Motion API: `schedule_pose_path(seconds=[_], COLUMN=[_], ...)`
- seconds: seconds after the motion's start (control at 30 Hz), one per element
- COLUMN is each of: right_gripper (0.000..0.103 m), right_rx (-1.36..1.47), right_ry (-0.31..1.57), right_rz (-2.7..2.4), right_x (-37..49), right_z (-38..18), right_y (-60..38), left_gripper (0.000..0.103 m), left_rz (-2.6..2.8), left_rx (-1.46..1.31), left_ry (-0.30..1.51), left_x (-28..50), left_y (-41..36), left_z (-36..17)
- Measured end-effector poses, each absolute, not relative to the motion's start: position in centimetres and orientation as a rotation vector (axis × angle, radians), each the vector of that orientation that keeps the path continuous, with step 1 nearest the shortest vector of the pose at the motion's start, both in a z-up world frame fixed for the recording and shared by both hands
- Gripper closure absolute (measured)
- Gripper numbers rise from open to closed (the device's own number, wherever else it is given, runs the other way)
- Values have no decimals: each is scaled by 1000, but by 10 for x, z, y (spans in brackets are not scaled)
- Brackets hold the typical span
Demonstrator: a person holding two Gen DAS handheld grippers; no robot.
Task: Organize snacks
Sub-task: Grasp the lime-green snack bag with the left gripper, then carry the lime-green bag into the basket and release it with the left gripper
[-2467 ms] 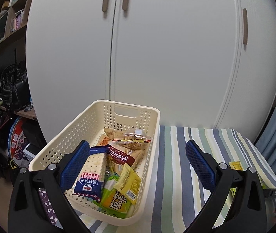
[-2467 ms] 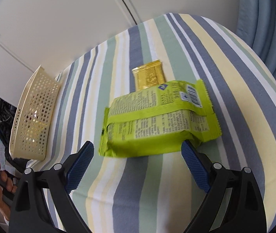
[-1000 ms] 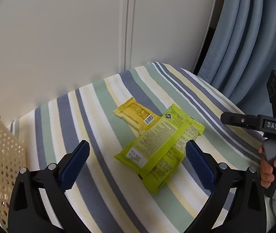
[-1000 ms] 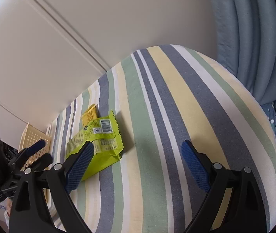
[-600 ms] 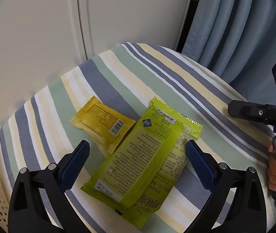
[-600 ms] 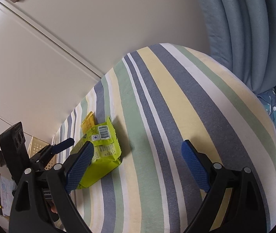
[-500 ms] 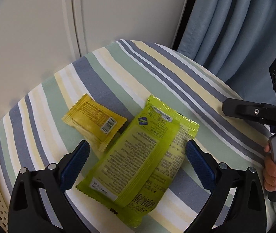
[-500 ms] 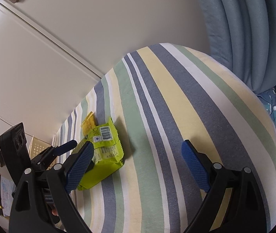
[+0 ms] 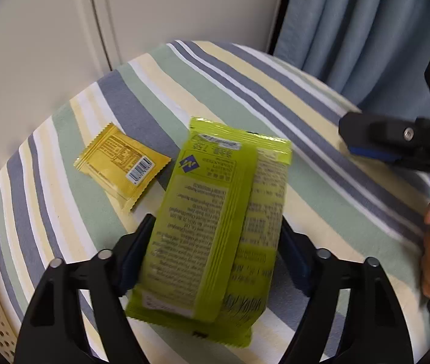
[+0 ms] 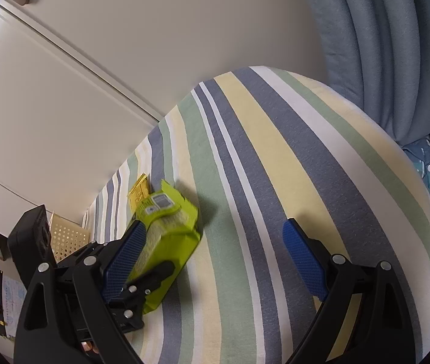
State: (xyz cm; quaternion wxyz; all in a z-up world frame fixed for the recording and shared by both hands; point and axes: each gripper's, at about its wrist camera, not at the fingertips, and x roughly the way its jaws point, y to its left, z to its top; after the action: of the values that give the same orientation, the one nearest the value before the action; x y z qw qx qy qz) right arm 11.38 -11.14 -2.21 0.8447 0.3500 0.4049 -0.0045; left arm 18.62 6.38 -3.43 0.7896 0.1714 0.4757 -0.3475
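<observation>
On the striped table (image 9: pixel 245 85), the left hand-held gripper (image 9: pixel 211 251) pinches the green snack packet (image 9: pixel 215 221) by its long sides; soft, light, crinkly, it may slip. The right hand-held gripper (image 10: pixel 215 257) waits at 3 o'clock, jaws apart.

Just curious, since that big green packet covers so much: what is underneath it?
Under the green packet only the striped cloth shows at its edges. The yellow packet lies beside it. Anything directly beneath is hidden.

Left gripper (image 9: pixel 215 251) clamped, right gripper (image 10: pixel 218 261) spread — idle
</observation>
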Motion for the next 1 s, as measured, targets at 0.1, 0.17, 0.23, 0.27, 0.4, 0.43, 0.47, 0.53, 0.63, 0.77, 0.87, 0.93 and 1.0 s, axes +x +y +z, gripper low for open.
schedule_pose_path(seconds=[0.1,0.17,0.23,0.27,0.4,0.43,0.47,0.53,0.63,0.77,0.87,0.93,1.0], right_gripper=[12,12,12,12,12,12,12,12,12,12,12,12,12], right_rx=[738,737,733,731,718,713,710,704,693,680,674,667,660], right_ry=[851,847,843,842,837,837,837,837,838,839,843,844,845], right_rz=[-5,-2,0,2,5,6,6,10,13,16,20,23,24], right_x=[113,113,113,113,113,113,113,114,115,116,118,119,120], right_z=[-22,-22,-22,-22,-19,-19,-19,-19,-19,-18,-19,-19,-19], right_y=[-112,-112,-112,-112,-109,-108,-107,-106,-104,-102,-102,-102,-101], left_gripper=[32,32,33,33,34,34,34,34,33,33,33,33,33], left_rz=[-735,-720,-713,-706,-650,-649,-647,-635,-587,-519,-463,-412,-360], left_rx=[323,285,227,200,116,99,79,43,5,-34,-55,-64,-78], left_ry=[1010,993,976,965,895,883,872,851,812,750,712,689,665], left_x=[180,176,173,170,156,153,151,147,142,138,133,131,127], left_y=[73,83,96,106,133,139,145,157,177,202,224,242,260], left_z=[-30,-23,-13,-7,16,21,25,35,49,68,81,90,96])
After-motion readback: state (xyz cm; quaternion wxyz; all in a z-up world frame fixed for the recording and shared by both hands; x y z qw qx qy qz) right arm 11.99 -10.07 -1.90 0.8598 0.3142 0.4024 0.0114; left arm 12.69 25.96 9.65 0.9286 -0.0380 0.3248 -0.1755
